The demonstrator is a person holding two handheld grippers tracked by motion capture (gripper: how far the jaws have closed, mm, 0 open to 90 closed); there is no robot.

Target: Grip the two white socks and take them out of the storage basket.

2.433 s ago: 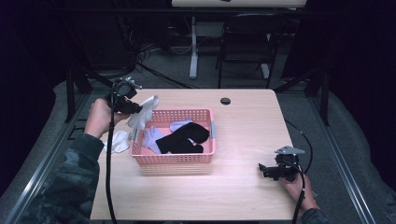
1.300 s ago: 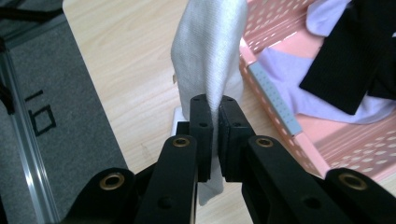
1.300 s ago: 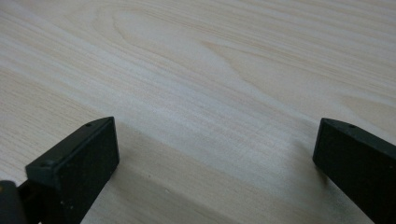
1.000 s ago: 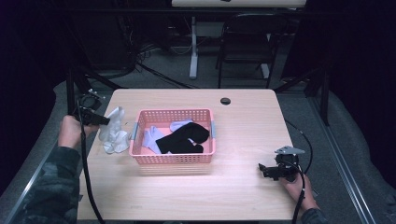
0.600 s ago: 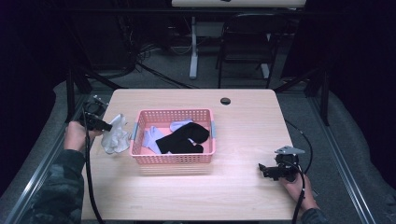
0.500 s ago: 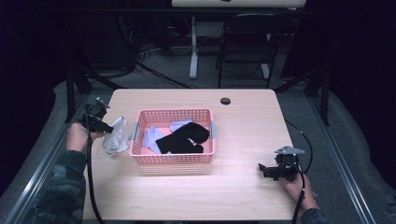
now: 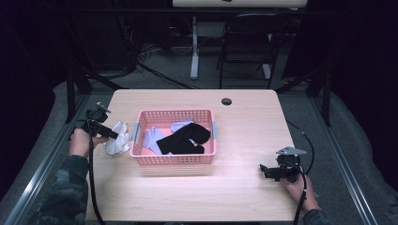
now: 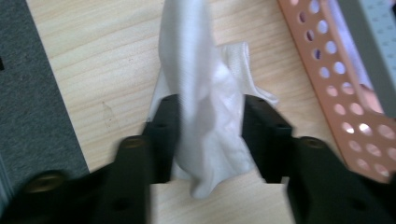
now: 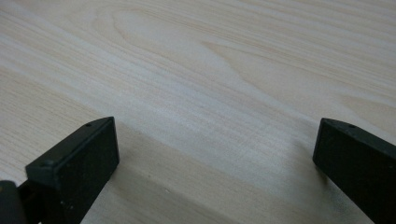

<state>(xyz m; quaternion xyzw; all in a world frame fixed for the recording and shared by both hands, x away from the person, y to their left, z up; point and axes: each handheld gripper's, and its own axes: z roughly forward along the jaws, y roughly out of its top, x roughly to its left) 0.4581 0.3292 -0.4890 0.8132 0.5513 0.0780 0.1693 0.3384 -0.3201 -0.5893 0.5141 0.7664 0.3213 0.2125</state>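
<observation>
A white sock (image 8: 201, 93) hangs between the jaws of my left gripper (image 8: 208, 105). Those jaws have just been opening, stand apart, and the cloth slumps loose onto the table. In the high view the left gripper (image 7: 112, 135) is low at the table's left side, over a small white sock pile (image 7: 118, 140) just left of the pink basket (image 7: 173, 160). A black sock (image 7: 185, 139) and a pale lilac sock (image 7: 152, 138) lie in the basket. My right gripper (image 7: 264, 169) rests near the front right, and its jaws (image 9: 215, 140) are wide open over bare wood.
The basket's perforated pink wall (image 8: 327, 70) runs close to the right of the left gripper. Grey floor (image 8: 37, 93) lies past the table's left edge. A black cable hole (image 7: 226, 101) sits at the back of the table. A chair (image 7: 248, 42) and table legs stand behind.
My left hand carried the white sock from the basket's left rim out to the left and down to the table, and its jaws opened. The right gripper stayed in place.
</observation>
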